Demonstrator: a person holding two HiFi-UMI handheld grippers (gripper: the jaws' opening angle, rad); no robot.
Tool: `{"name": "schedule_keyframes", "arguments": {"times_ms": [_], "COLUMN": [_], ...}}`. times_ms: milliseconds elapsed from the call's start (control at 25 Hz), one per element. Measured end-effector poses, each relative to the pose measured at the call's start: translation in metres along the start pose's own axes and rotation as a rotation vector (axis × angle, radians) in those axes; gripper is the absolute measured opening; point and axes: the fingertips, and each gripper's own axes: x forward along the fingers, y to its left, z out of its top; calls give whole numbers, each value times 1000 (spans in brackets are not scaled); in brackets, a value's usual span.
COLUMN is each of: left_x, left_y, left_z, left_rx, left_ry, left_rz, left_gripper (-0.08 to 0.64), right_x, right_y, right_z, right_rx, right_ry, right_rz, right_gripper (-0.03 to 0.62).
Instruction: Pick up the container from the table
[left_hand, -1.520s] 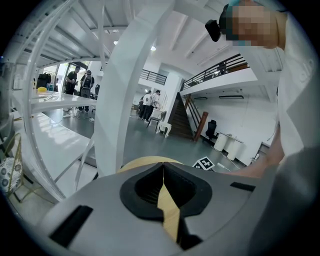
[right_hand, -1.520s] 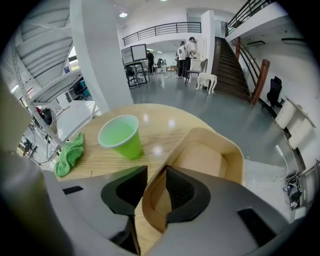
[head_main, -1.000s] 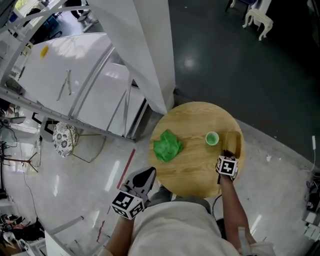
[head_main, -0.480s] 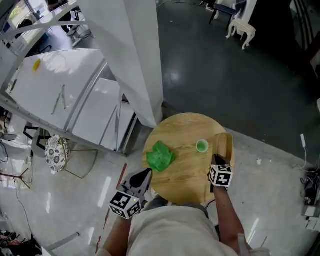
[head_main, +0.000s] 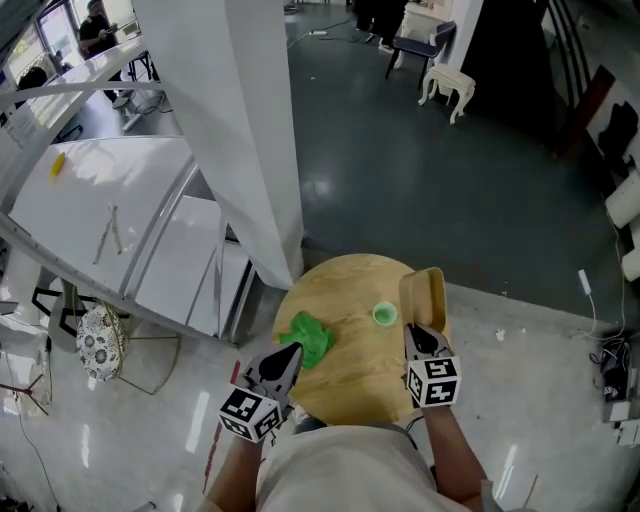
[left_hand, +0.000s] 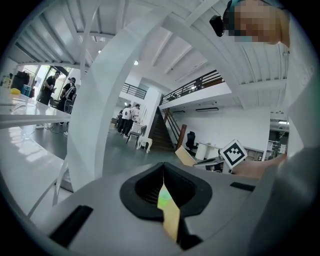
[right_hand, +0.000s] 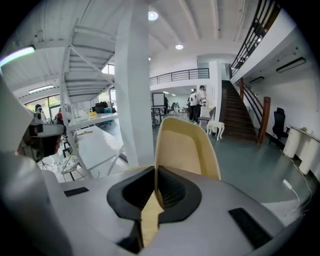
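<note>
**Table at lower centre, container over its right edge**

In the head view the table sits at lower centre. On it the cloth lies at the left, and the cup is right of it, near the middle. The container tilts above the table's right edge, its near rim between the jaws of the right gripper. The left gripper is at the table's lower left edge, just below the cloth. Behind the table a pillar fills the upper left. A bench lies further left, and a stool stands at the top.
</note>
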Motion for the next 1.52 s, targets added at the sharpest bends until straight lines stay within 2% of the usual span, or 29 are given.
{"name": "schedule_keyframes", "arguments": {"times_ms": [360,840,1160,1520], "left_x": [17,32,38,40], "left_y": [-21,-47,-62,-65], "left_z": [17,30,35,35], "left_rx": [28,64,81,83], "left_ry": [-26,-32,-33,-32], "left_rz": [-73,-136,-180,-193], "left_gripper": [17,17,17,17], "right_x": [-58,-112,-127,-128], "right_y": [22,22,17,16], "right_z": [37,48,46,39], "right_rx": [-99,-162,-178,-180], "right_ry": [-151,-313,-359,-375], "right_rz": [65,102,90,70], "right_gripper": [41,43,43,43]}}
